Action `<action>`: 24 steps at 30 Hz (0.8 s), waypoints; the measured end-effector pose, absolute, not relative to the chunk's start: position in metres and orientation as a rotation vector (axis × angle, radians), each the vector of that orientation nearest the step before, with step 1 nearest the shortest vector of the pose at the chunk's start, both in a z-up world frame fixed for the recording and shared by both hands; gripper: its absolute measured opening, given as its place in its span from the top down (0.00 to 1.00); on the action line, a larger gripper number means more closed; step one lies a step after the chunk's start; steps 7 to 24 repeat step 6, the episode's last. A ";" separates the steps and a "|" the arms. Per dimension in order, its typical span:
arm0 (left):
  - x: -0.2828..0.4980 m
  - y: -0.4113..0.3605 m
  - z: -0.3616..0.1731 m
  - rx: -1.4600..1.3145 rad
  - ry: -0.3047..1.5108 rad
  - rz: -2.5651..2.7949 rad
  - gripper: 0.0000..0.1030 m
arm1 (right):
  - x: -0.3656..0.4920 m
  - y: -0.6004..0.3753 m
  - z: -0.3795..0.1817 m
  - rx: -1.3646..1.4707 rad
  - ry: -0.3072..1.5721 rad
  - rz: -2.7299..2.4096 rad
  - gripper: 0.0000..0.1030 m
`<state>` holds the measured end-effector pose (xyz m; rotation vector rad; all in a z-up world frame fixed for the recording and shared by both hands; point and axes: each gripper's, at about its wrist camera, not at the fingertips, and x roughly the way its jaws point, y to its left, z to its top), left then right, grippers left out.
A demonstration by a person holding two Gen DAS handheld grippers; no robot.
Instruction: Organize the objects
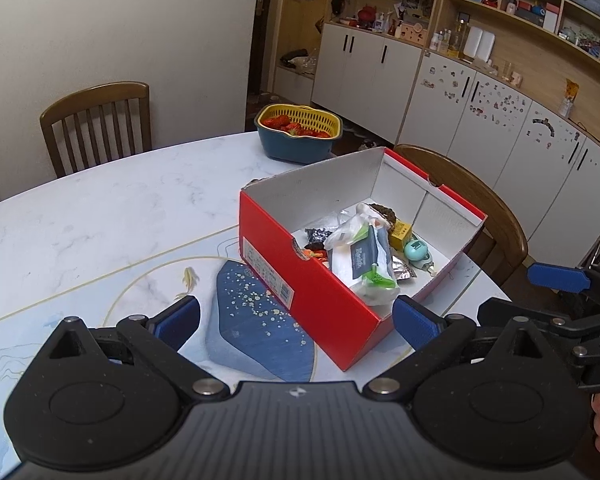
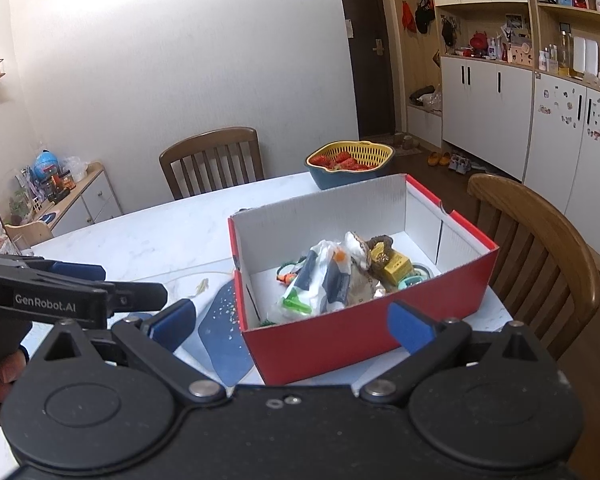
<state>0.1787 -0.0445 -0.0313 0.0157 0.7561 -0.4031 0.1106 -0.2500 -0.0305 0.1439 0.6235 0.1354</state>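
Observation:
A red cardboard box [image 1: 324,300] with a white inside stands open on the marble table [image 1: 112,208]; it also shows in the right wrist view [image 2: 340,340]. Inside lie a white and green plastic packet [image 1: 364,260], a yellow carton [image 1: 400,234], a mint round item [image 1: 418,252] and dark wrappers [image 1: 316,236]. My left gripper [image 1: 296,322] is open and empty, near the box's near corner. My right gripper [image 2: 292,322] is open and empty, in front of the box's near wall. The right gripper's fingers [image 1: 556,276] show at the right edge of the left wrist view.
A blue bowl with a yellow basket of strawberries [image 1: 298,128] stands at the table's far edge. A blue patterned mat [image 1: 256,328] lies under the box's near end. Wooden chairs [image 1: 100,124] stand behind the table and to its right [image 2: 540,256].

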 end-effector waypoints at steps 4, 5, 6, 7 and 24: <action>0.178 -0.042 -0.029 0.008 0.751 -0.399 0.00 | 0.111 -0.248 -0.032 0.142 0.631 0.137 0.01; 0.178 -0.041 -0.029 0.008 0.750 -0.397 0.00 | 0.112 -0.247 -0.032 0.140 0.635 0.138 0.01; 0.178 -0.040 -0.029 0.006 0.748 -0.397 0.00 | 0.112 -0.247 -0.033 0.139 0.639 0.141 0.01; 0.178 -0.040 -0.029 0.006 0.748 -0.397 0.00 | 0.112 -0.247 -0.033 0.139 0.639 0.141 0.01; 0.178 -0.040 -0.029 0.006 0.748 -0.397 0.00 | 0.112 -0.247 -0.033 0.139 0.639 0.141 0.01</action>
